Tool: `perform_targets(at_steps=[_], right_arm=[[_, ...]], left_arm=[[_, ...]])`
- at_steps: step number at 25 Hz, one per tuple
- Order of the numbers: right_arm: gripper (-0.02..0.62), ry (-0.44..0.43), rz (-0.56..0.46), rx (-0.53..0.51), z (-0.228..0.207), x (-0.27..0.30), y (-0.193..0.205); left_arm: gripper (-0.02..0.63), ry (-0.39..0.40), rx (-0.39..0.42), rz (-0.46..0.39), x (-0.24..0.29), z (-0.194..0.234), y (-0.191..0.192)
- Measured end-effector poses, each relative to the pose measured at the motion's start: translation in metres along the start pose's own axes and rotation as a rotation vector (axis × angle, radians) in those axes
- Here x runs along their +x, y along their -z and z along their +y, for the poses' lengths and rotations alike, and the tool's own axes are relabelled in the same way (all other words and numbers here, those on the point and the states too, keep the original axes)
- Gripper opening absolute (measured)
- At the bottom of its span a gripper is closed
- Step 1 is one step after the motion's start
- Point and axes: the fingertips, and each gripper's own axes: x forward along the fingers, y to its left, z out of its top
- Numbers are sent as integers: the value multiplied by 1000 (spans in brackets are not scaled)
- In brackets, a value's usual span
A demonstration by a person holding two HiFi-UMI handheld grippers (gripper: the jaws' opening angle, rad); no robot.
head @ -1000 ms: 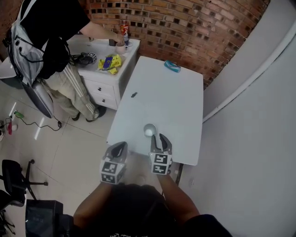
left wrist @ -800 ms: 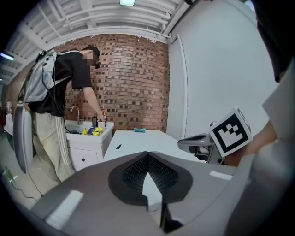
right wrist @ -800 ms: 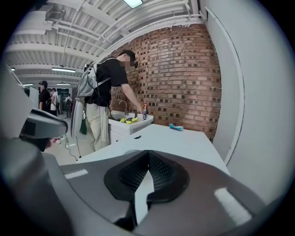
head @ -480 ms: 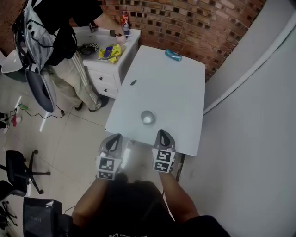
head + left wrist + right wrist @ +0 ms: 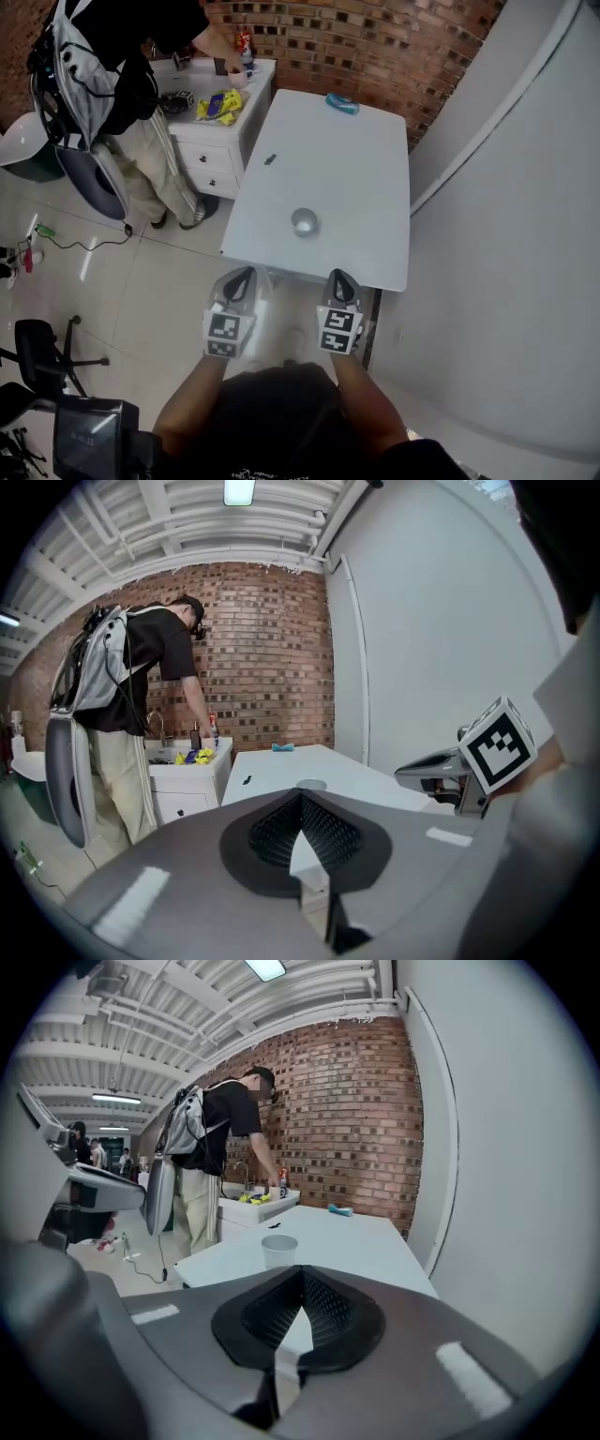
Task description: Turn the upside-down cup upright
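No readable text that I can find. Left tongs (image 5: 242,275) and right tongs (image 5: 339,278) carry only coded black-white squares. Print on the yellow packets (image 5: 221,103) is too small.

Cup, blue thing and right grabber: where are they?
cup (image 5: 279,1252): right gripper view, on its side wall.
blue thing (image 5: 342,103): head view, on its middle.
right gripper (image 5: 341,277): head view, at the tips of its closed jaws.

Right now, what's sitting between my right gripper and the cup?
Nothing: only bare white table lies between the right gripper and the cup, as the right gripper view shows; the head view agrees.
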Motion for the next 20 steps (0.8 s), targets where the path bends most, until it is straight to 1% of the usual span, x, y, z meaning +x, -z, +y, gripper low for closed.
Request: perform_targets(at_steps=[2,5,10,14,17,20], right_arm=[[12,15,-8,-4,8,-12,1],[12,21,-23,-5,23,-32,2],[12,21,-65,0,46,-66,-3],[12,22,-85,-30,58,-86,0],[12,38,-87,-19,63,-102,7],[11,55,-77,-14,65,-114,16]], left_arm=[[-6,15,12,-14,-8,-2,0],[-8,37,56,-27,-23,-7,3],[-7,74,41,-37,-52,-10,9],[-7,99,79,-34,-75,-13,20],[-7,102,50,-32,-86,-12,28],[-7,109,-21,-41,-91,-13,36]])
